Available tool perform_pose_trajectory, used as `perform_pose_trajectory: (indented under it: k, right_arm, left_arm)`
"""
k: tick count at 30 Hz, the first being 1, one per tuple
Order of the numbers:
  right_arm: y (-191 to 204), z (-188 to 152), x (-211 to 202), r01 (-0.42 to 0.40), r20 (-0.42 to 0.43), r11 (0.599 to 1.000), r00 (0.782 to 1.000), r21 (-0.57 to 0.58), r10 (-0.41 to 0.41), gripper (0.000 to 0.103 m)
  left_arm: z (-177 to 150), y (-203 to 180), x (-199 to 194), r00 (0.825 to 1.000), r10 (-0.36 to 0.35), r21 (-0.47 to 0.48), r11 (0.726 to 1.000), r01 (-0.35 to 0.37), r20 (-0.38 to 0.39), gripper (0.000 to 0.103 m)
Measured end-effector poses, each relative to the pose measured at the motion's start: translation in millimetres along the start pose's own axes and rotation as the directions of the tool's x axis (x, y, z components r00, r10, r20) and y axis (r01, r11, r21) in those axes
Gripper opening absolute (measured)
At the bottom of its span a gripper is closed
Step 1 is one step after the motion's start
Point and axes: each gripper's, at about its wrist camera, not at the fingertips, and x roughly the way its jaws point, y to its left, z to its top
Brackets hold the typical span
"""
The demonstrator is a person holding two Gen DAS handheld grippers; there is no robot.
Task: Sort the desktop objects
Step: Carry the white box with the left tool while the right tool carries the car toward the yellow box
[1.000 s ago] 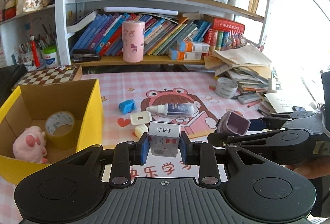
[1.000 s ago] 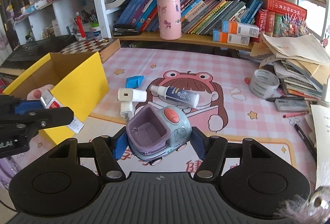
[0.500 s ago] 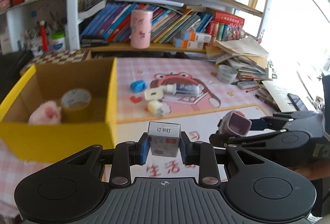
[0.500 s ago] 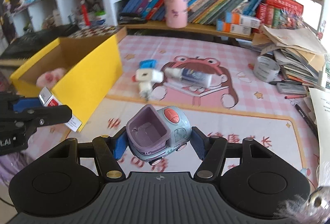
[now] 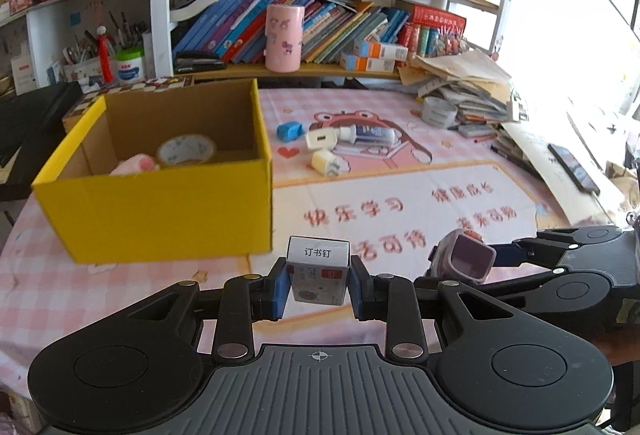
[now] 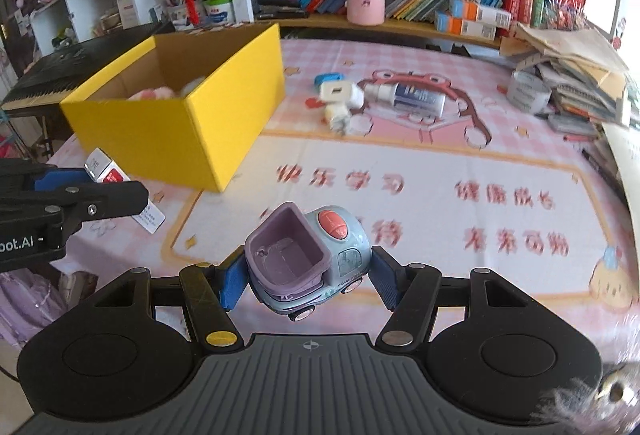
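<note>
Left wrist view: left hand-held gripper (image 5: 318, 285) is clamped on a staple box (image 5: 318, 275), held above the worktop (image 5: 400, 195) just in front of the yellow box (image 5: 160, 211). Right hand-held gripper (image 6: 306, 279) pinches a toy car (image 6: 308, 259) over the mat. Tape roll (image 5: 186, 151) sits inside the box.

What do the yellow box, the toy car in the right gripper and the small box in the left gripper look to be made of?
Yellow box: cardboard, matte yellow outside, raw brown inside, folded edges.
Toy car: probably moulded plastic, smooth, slightly glossy, pale blue body with a purple tub; held in the right gripper.
Small box: printed paperboard, flat panels with crisp corners and printed text; held in the left gripper.
</note>
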Motion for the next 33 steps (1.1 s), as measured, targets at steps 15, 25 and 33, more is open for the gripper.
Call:
perform_pose_trajectory:
  k: [15,25,33]
  right_arm:
    - [57.1,-28.7,-11.3,-0.036,-0.030,0.999,0.999,-0.035,0.035,0.060]
    - [76.1,-23.6,-5.2,-0.062,-0.038,0.993,0.998,-0.100,0.058,0.060]
    - [81.3,-19.4,-3.5,-0.053,-0.024,0.992,0.998,-0.111,0.051,0.060]
  left_arm:
    - [-30.7,31.2,-32.3,1.000,0.021,-0.027,0.999,-0.022,-0.012,0.029]
    - [-30.6,43.9,-38.2,0.999,0.034,-0.057,0.998,-0.034,0.014,0.029]
    - [-27.1,46.6,-37.7,0.999,0.031,-0.042,0.999,-0.030,0.024,0.029]
